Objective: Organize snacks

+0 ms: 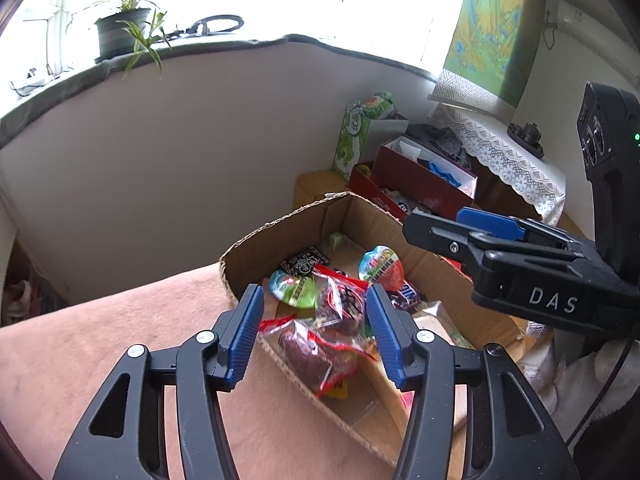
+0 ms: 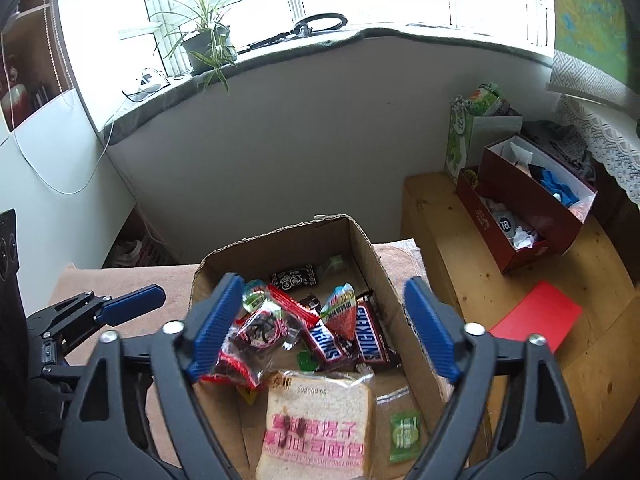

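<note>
Toast pack (image 2: 316,428) cut off at the bottom – cardboard box (image 2: 376,264) holds Snickers bars (image 2: 352,340); left gripper (image 1: 316,320) and right gripper (image 2: 324,328) both wide, empty

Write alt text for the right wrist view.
The open right gripper hovers over a cardboard box holding two Snickers bars, wrapped toast bread and small candy packets. The left gripper is at left; a wooden bench at right.

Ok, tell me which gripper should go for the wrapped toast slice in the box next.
Right, I'd judge. The right gripper hangs open over the cardboard box, with the toast slice just below its fingers. The left gripper is open over the red-wrapped snacks instead.
</note>
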Action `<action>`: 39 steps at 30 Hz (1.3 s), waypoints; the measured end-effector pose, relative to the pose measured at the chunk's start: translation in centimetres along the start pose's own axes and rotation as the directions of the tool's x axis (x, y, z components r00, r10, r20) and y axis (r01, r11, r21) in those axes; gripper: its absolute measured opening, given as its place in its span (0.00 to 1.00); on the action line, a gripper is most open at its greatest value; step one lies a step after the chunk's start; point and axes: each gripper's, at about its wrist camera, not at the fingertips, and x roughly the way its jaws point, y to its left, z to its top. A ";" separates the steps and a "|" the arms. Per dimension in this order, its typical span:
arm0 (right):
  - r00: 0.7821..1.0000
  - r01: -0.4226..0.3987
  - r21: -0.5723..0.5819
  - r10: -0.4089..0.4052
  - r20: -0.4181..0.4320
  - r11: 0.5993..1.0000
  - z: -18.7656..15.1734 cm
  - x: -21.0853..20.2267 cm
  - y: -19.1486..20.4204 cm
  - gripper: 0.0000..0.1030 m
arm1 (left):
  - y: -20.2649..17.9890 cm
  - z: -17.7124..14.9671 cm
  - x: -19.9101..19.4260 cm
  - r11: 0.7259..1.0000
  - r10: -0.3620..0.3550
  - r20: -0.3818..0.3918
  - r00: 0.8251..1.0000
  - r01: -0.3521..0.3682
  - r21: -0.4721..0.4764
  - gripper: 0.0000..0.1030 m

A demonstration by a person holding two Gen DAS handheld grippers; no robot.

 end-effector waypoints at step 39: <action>0.966 0.155 0.033 -0.159 0.202 0.987 -13.0 -16.0 7.0 0.96 | 0.0 -11.4 -15.0 0.988 0.147 0.188 0.971 -0.134 -0.081 0.75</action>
